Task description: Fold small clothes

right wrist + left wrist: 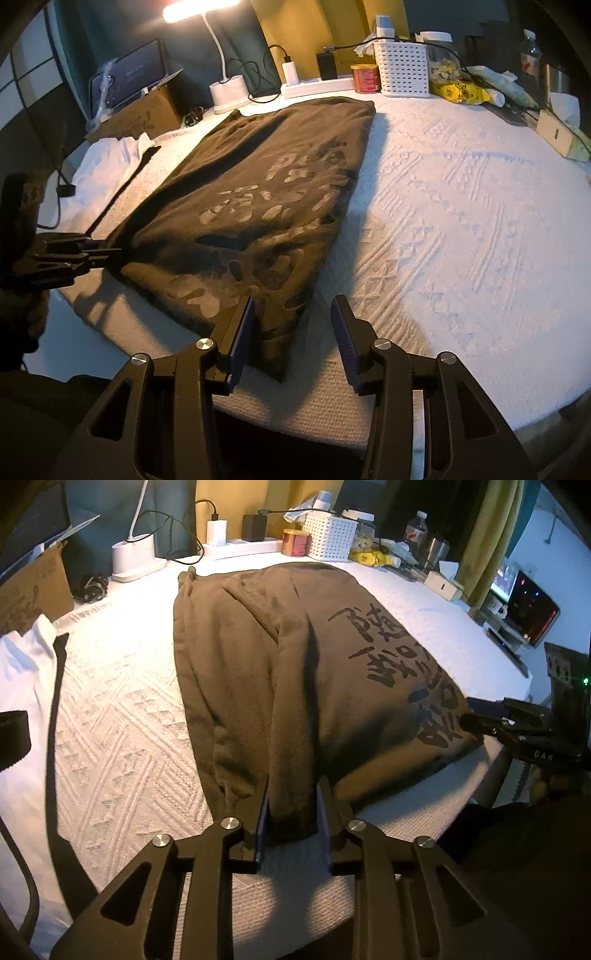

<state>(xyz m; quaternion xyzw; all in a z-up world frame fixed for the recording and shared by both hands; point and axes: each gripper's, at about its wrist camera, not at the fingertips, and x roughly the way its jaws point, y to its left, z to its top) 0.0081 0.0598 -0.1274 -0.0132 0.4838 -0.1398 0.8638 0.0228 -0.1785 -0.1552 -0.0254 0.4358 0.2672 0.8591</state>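
one white textured tablecloth (461, 206) | one brown printed T-shirt (280, 672) folded lengthwise along the tablecloth's middle, hem at its near edge | left gripper (292, 821) clamped on a hem fold | right gripper (291, 332) fingers apart, hem corner between them, untouched | one white garment (22, 672) at the tablecloth's left

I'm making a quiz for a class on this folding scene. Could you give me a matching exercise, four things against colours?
Things:
1. shirt
2. basket
3. can
4. packet

Colours:
A. red
B. yellow
C. brown
D. white

Pairs: 1-C, 2-D, 3-A, 4-B
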